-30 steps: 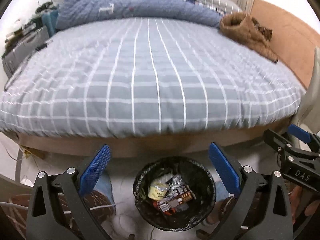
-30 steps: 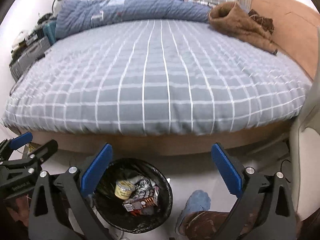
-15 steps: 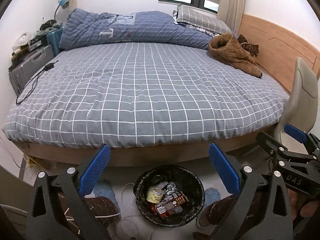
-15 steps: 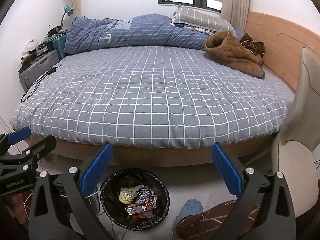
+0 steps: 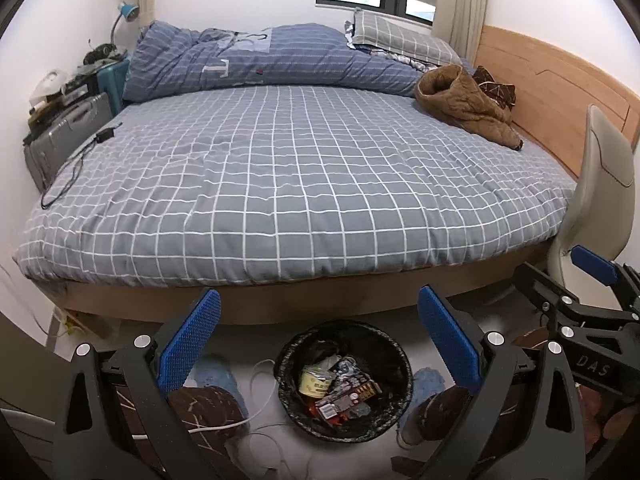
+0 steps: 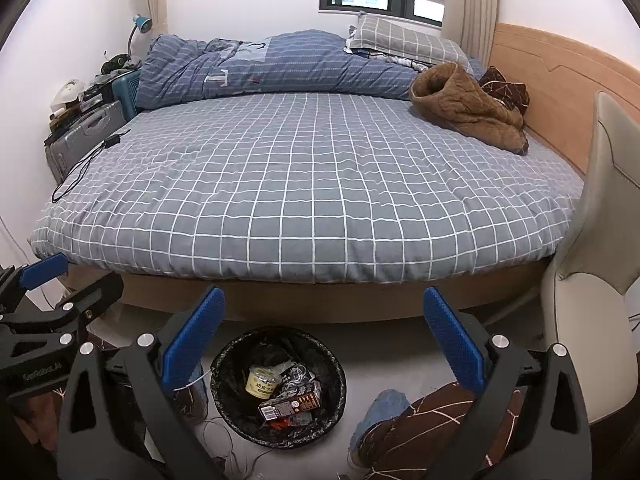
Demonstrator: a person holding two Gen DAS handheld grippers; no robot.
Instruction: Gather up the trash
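Trash is seen gathered inside a black-lined bin (image 5: pixel 344 380) that stands on the floor just in front of the bed (image 5: pixel 296 184): a small round tub (image 6: pixel 262 381), a crumpled dark wrapper (image 6: pixel 294 376) and a brown carton (image 6: pixel 290 403) are lying together in it. The left gripper (image 5: pixel 318 340) is held above the bin, its blue-padded jaws set wide apart with nothing between them. The right gripper (image 6: pixel 322 340) is held alongside, also with jaws wide apart and empty; in its view the bin is placed below and toward the left jaw. Each gripper can be seen at the edge of the other's view. The bed is covered by a grey checked sheet, with a blue quilt (image 5: pixel 272 60) bunched at the far side and a brown garment (image 5: pixel 464 104) lying near the wooden headboard (image 5: pixel 560 84). A pale chair (image 6: pixel 588 320) is placed at the right of the bed. White cable is trailed on the floor beside the bin, and brown patterned slippers (image 6: pixel 416 436) are visible below the grippers
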